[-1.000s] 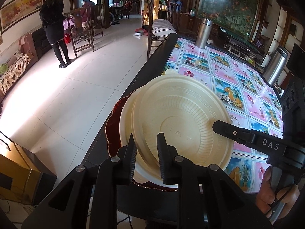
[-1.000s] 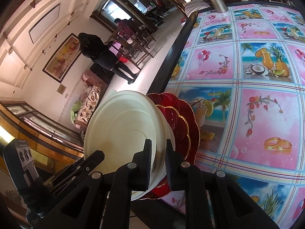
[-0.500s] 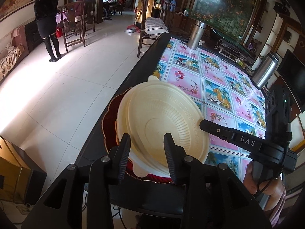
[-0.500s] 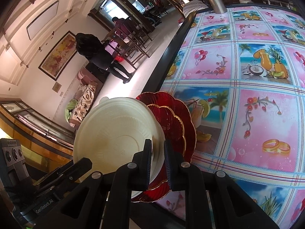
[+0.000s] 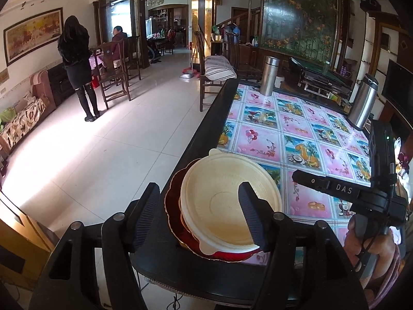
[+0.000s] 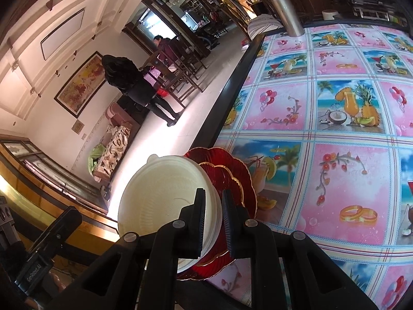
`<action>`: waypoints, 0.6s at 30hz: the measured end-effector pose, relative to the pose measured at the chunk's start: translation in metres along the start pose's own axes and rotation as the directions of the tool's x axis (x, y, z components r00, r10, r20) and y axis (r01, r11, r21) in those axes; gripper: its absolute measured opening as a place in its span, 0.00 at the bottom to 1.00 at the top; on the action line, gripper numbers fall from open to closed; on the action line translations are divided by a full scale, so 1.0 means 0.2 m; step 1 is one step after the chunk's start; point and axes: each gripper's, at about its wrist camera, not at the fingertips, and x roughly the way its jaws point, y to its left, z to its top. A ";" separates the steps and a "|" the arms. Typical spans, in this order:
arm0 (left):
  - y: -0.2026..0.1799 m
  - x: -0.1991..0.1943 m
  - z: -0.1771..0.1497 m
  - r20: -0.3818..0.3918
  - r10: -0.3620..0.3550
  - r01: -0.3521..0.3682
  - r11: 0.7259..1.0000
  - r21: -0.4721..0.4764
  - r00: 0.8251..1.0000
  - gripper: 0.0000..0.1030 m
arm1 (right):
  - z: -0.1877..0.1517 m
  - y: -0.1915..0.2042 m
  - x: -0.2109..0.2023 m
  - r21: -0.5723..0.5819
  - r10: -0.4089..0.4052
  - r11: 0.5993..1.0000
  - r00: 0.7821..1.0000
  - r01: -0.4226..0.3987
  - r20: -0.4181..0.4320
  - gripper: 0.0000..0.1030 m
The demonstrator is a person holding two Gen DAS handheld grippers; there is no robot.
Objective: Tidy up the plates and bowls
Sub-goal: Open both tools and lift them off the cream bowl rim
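Note:
A stack of cream plastic bowls (image 5: pixel 227 204) sits on red gold-rimmed plates (image 5: pixel 173 206) at the near left corner of the table. My left gripper (image 5: pixel 198 206) is open above the stack, its fingers spread wide on either side of it without touching. In the right wrist view my right gripper (image 6: pixel 214 206) has its fingers a narrow gap apart around the rim of the cream bowls (image 6: pixel 162 191), with the red plates (image 6: pixel 232 178) just beyond. I cannot tell whether the pads press the rim. The right gripper also shows in the left wrist view (image 5: pixel 335 188).
The table carries a pink and blue patterned cloth (image 5: pixel 296 134) with a dark edge (image 5: pixel 206 129). Two steel flasks (image 5: pixel 268 78) (image 5: pixel 362 102) stand at the far end. Chairs (image 5: pixel 214 75) stand beyond it. A person in black (image 5: pixel 77 64) stands on the tiled floor at left.
My left gripper has opened wide, let go of the cream bowls and drawn back and up. The bowls have settled from tilted to flat on the red plates. The right gripper stays at their rim.

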 end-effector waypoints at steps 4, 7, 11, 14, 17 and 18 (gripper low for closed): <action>-0.07 0.00 0.00 0.041 0.047 -0.048 0.998 0.040 0.998 0.63 | 0.03 -0.03 -0.10 0.007 -0.001 1.000 0.999 0.001 0.046 0.26; -0.12 0.00 0.00 0.080 0.089 -0.093 0.994 0.055 0.993 0.72 | 0.04 -0.04 -0.16 -0.003 0.005 1.000 0.997 -0.005 0.078 0.32; -0.16 0.02 -0.01 0.101 0.124 -0.130 0.990 0.057 0.987 0.73 | 0.03 0.00 -0.22 -0.069 0.006 0.998 0.993 0.002 0.121 0.32; -0.17 0.03 -0.02 0.106 0.130 -0.135 0.990 0.042 0.986 0.73 | 0.00 0.03 -0.28 -0.130 0.013 0.991 0.986 0.009 0.167 0.32; -0.16 0.03 -0.03 0.111 0.133 -0.135 0.991 0.008 0.985 0.73 | -0.04 0.06 -0.36 -0.195 0.021 0.981 0.975 0.024 0.223 0.32; -0.15 0.02 -0.03 0.114 0.140 -0.140 0.990 -0.008 0.984 0.73 | -0.06 0.06 -0.38 -0.217 0.027 0.976 0.970 0.027 0.242 0.32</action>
